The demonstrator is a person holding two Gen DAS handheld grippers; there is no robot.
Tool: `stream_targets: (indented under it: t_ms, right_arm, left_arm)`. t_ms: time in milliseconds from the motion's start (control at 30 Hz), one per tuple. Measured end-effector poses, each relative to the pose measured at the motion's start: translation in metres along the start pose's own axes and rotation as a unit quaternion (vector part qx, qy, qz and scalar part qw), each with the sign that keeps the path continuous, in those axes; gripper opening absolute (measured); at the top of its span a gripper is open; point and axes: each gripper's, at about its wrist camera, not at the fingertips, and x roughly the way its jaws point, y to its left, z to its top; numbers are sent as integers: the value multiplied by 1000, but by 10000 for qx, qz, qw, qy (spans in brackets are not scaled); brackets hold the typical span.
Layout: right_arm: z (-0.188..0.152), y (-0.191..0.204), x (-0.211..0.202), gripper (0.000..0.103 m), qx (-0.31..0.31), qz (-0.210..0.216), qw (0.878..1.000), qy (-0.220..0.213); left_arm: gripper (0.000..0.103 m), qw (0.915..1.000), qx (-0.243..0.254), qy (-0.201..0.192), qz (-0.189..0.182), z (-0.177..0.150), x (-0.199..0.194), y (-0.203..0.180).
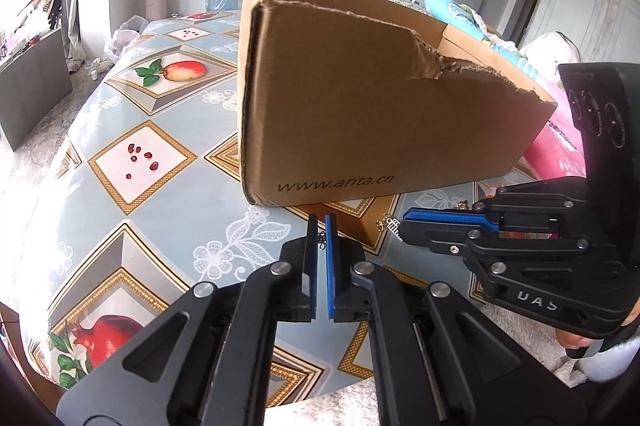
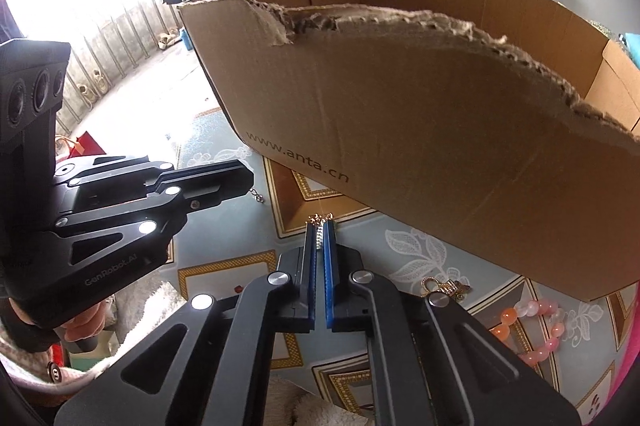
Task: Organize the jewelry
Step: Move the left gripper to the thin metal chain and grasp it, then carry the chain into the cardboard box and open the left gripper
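While the tabletop (image 1: 132, 194) spreads under everything with its fruit-patterned covering, a torn-edged cardboard box (image 1: 384, 114) printed with "www.anta.cn" stands on it, open at the top, just beyond both claws. Nearer the cameras, the left claw (image 1: 321, 226) points down toward the tabletop in front of the box's lower corner, its blue-padded jaws drawn together on a small dark chain piece (image 1: 321, 239) that shows in the narrow gap near the tips. Just beside it, the right claw (image 2: 320, 224) is likewise pressed together, clamped on a small sparkling silver-and-gold earring (image 2: 319, 231) whose gold end pokes out past the fingertips; in the left wrist view that same piece hangs at the right claw's tip, slightly off the tabletop and near the box's front wall. Beside the right claw, by the box's near side, a gold ornament (image 2: 442, 286) lies on the tabletop, and just past it a bracelet of pink, orange and white beads (image 2: 532, 330) lies in a loop. A hand in a fluffy sleeve (image 2: 24, 358) grips the left tool's handle.
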Motion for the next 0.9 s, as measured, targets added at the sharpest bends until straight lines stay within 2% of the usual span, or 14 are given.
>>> stream_targets:
  t_ms: [200, 300, 400, 433, 467, 733, 800, 833, 900]
  right_arm:
    - [1, 7, -11, 3, -124, -77, 9998, -132]
    - [0, 3, -13, 4, 6, -104, 9999, -93]
    - [-2, 5, -10, 13, 25, -129, 9999, -16]
    - [-1, 4, -9, 22, 22, -115, 9999, -10]
    - [0, 4, -7, 23, 12, -107, 9999, -7]
    - [10, 6, 11, 22, -104, -109, 9998, 126]
    - [11, 9, 12, 16, -268, -213, 9993, 119]
    - [10, 11, 11, 7, -295, -154, 9994, 139]
    - [12, 15, 12, 5, -300, -142, 9993, 154]
  left_arm:
    - [3, 10000, -21, -38, 13, 0, -3, 2]
    - [3, 10000, -51, -44, -1, -1, -4, 3]
    - [3, 10000, -61, -49, -10, -1, -4, 3]
    - [3, 10000, -66, -45, -14, -2, -4, 4]
    - [3, 10000, -69, -41, -15, -2, -4, 4]
    - [3, 9999, -94, -49, -11, -2, -4, 8]
    - [3, 9999, -95, -48, -10, -2, -4, 8]
    - [3, 9999, -97, -49, -4, -2, -4, 8]
    - [3, 9999, -113, -53, 7, -2, -4, 9]
